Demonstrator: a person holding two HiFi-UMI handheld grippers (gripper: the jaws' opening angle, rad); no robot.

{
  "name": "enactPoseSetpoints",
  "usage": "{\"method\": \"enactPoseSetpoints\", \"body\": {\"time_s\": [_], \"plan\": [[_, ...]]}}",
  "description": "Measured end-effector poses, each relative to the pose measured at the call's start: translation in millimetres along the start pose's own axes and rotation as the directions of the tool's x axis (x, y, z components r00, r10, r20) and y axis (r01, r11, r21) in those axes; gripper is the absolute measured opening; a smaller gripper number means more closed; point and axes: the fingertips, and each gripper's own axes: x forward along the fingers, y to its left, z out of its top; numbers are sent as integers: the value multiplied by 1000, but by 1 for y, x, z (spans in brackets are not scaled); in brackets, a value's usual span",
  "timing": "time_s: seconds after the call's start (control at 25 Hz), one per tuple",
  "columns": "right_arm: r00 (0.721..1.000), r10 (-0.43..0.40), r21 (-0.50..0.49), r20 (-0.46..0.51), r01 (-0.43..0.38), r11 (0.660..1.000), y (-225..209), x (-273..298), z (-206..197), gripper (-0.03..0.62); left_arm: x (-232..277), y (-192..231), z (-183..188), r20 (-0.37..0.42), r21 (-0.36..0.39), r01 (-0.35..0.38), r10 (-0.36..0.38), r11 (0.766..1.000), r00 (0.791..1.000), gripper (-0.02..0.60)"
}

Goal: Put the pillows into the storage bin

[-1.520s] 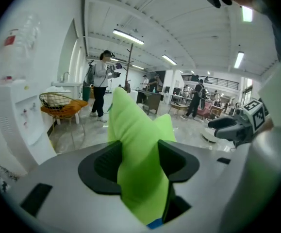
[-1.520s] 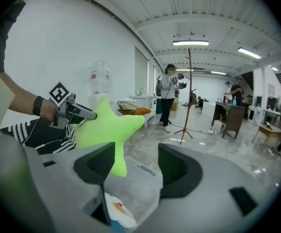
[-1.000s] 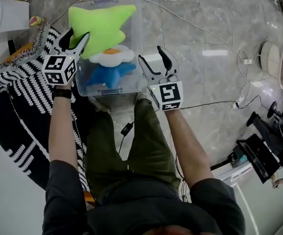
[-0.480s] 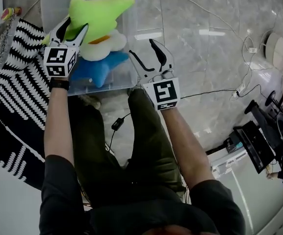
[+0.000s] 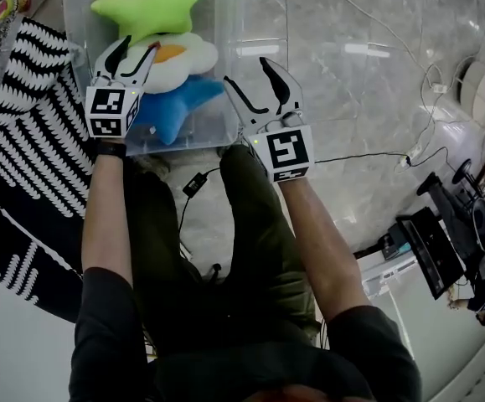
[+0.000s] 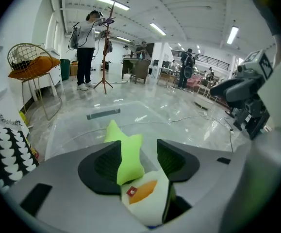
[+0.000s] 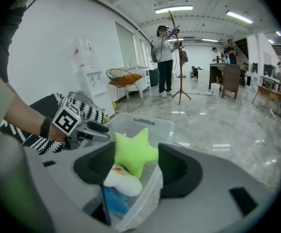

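The left gripper (image 5: 140, 45) was held over the near left part of the bin (image 5: 235, 23), tipped downward. Its jaws had just been closing a little, but they were still apart. In the left gripper view, the green star pillow (image 5: 154, 2) and the white pillow (image 5: 179, 54) were seen between the jaws, yet they were not squeezed by the pads. Nothing was held by it. Just left of that gripper, a black and white striped rug (image 5: 33, 132) was spread on the floor (image 5: 359, 99).

The clear plastic bin was set on the floor in front of the person's knees. All three pillows were packed inside it. The green star pillow was laid on top, at the far side. The white pillow, with an orange patch on it, was placed under the green one. The blue star pillow (image 5: 175, 111) was tucked at the bottom, close to the near wall.

The right gripper (image 5: 245, 70) was held at the near right corner of the bin. Its jaws were spread wide, and the corner of the bin was seen between them in the right gripper view, not pinched. Nothing was gripped.

Farther right, a thin cable (image 5: 368, 153) was stretched across the shiny floor.
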Motion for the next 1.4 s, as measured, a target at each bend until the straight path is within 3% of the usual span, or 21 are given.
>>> {"method": "enactPoseSetpoints", "body": {"time_s": [0.2,0.4,0.6,0.84,1.12,1.28,1.4], "plan": [[999,6,-25,54,-5,1000,8,-1,42,272,-48,23,46,64,14,-46,45,999,997,262],[994,11,-69,106,-4,998,37,-42,109,270,-150,32,115,169,-17,-110,111,994,979,264],[982,10,-136,186,16,991,63,-93,199,272,-257,41,201,279,-22,-164,164,986,946,264],[961,5,-184,275,48,982,97,-193,297,272,-390,13,280,372,-25,-199,194,980,908,264],[914,-21,-187,404,105,977,124,-317,375,272,-527,-26,335,472,-34,-260,245,965,847,264],[895,-23,-193,445,120,974,135,-360,392,270,-562,-46,352,505,-12,-275,243,961,828,264],[891,-19,-195,453,120,973,141,-377,393,267,-577,-64,361,533,-4,-269,229,963,815,209]]}}
